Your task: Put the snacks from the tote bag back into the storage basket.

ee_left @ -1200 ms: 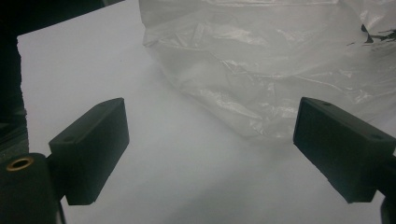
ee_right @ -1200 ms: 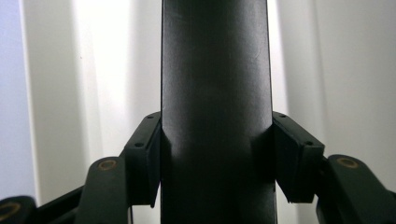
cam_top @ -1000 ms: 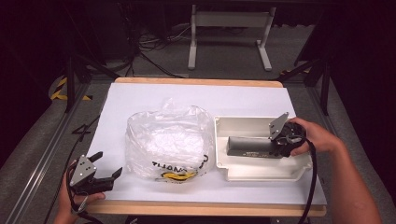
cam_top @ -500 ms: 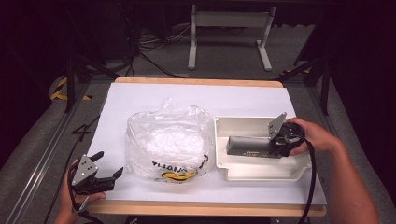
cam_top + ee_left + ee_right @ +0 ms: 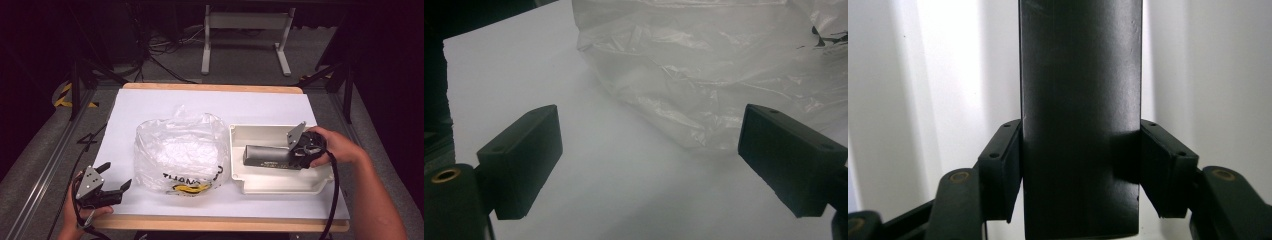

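A long black box [image 5: 267,156] lies lengthwise inside a white plastic tray [image 5: 280,182] at the right of the table. My right gripper [image 5: 295,155] is shut on the box's right end; in the right gripper view both pads [image 5: 1003,167] press against the black box [image 5: 1080,115]. A crumpled clear plastic bag [image 5: 180,150] with black and yellow print sits in the middle of the table. My left gripper [image 5: 114,180] hovers open at the front left corner, nothing between its fingers [image 5: 524,155], with the bag [image 5: 724,70] ahead of it.
White paper [image 5: 165,105] covers the wooden table top; its front edge [image 5: 210,223] is just under my left hand. Beyond the table stand a white metal frame [image 5: 245,30] and cables on a grey floor. A rail [image 5: 45,170] runs along the left side.
The black box and my right gripper have sunk slightly lower into the tray. My left gripper has barely moved.
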### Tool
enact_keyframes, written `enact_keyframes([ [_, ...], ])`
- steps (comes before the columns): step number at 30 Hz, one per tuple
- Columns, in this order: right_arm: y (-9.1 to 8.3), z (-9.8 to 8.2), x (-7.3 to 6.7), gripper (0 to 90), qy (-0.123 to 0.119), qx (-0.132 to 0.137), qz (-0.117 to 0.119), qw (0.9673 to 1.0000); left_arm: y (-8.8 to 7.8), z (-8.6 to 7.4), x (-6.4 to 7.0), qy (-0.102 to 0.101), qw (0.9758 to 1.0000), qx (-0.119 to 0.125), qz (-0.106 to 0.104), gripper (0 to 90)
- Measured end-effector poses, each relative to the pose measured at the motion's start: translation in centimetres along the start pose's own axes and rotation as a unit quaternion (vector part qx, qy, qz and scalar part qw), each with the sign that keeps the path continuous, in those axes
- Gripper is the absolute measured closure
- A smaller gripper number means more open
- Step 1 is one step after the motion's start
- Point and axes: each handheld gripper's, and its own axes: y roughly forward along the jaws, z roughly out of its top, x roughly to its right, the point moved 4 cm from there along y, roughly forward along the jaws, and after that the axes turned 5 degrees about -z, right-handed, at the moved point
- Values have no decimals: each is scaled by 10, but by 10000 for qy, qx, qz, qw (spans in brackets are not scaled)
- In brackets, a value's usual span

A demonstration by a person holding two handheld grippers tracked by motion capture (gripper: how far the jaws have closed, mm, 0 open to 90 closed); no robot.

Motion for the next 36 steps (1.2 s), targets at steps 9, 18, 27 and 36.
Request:
enact_keyframes([
  [9,-9,-2,0,384,116,255,-238,9993,0,0,-1,15,10000,17,-7,114],
  [18,-19,2,-1,367,228,576,-432,9971,1,0,-3,-13,10000,47,5,114],
  [27,-32,4,-4,336,541,944,-731,9914,4,1,-5,-20,10000,32,44,114],
  [36,-40,3,-5,331,920,1282,-1019,9822,6,3,-8,-48,9999,48,105,113],
])
